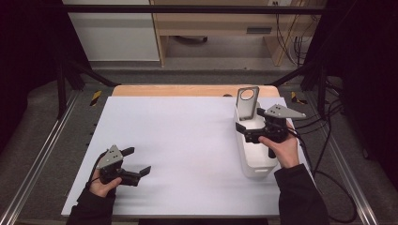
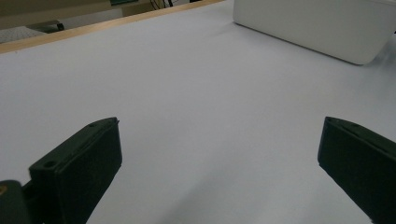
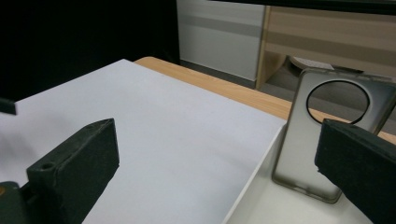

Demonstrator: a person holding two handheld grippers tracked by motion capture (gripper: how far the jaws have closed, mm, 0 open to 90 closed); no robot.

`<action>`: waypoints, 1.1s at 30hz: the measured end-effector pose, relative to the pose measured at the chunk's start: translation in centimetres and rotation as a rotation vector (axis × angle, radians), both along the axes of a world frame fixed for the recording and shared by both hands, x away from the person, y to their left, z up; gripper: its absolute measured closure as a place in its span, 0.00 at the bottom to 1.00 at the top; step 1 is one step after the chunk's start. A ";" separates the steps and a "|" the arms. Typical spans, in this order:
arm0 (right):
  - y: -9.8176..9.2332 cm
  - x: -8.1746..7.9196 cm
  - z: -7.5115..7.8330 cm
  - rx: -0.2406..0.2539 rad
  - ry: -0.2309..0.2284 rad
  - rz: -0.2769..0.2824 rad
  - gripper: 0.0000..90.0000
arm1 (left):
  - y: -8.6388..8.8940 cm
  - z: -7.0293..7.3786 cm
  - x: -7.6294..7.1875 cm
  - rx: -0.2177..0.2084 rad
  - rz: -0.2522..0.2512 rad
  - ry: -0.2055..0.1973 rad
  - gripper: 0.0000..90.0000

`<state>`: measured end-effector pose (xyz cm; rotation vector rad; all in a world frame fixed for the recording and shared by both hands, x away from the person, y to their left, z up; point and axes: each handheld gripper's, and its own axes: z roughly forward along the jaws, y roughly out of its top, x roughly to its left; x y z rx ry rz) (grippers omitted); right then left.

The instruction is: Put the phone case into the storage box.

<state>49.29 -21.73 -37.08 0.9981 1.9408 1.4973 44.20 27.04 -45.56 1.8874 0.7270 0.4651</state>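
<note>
A thin grey phone case (image 1: 247,102) stands in the white bin (image 1: 253,161); likely light and flexible, best pinched by its edges. Right claw (image 1: 246,132) hovers spread just beside it.

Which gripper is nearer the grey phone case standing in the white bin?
Right. The right gripper hovers over the white bin, just in front of the phone case; the left gripper sits far across the table, near its front-left corner.

A grey phone case (image 1: 247,103) with 1 round camera cutout stands upright, leaning at the far end inside a white rectangular bin (image 1: 256,164), which sits at 3 o'clock on the table
</note>
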 end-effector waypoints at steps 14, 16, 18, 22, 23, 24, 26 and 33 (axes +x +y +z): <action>-3.6 -4.0 -3.9 0.020 -0.029 0.080 0.01 | 0.0 0.1 -0.1 -0.014 -0.005 -0.007 0.00; -4.2 -4.4 -4.4 0.020 -0.031 0.085 0.01 | -0.1 0.1 -0.2 -0.018 -0.005 -0.009 0.00; -4.7 -4.8 -4.8 0.017 -0.035 0.081 0.01 | -0.1 0.2 -0.2 -0.022 -0.006 -0.012 0.00; -5.6 -5.4 -5.9 0.014 -0.036 0.072 0.01 | -0.1 0.2 -0.2 -0.029 -0.010 -0.015 0.00; -5.8 -5.5 -6.1 0.010 -0.033 0.071 0.01 | -0.1 0.2 -0.3 -0.030 -0.010 -0.015 0.00; -6.0 -5.7 -6.4 0.008 -0.027 0.070 0.01 | -0.1 0.2 -0.3 -0.029 -0.010 -0.016 0.00; -6.4 -5.9 -6.9 0.018 -0.023 0.066 0.01 | -0.1 0.3 -0.3 -0.032 -0.010 -0.017 0.00; -7.4 -6.5 -7.9 0.032 -0.023 0.072 0.01 | 0.0 0.3 -0.3 -0.037 -0.010 -0.021 0.00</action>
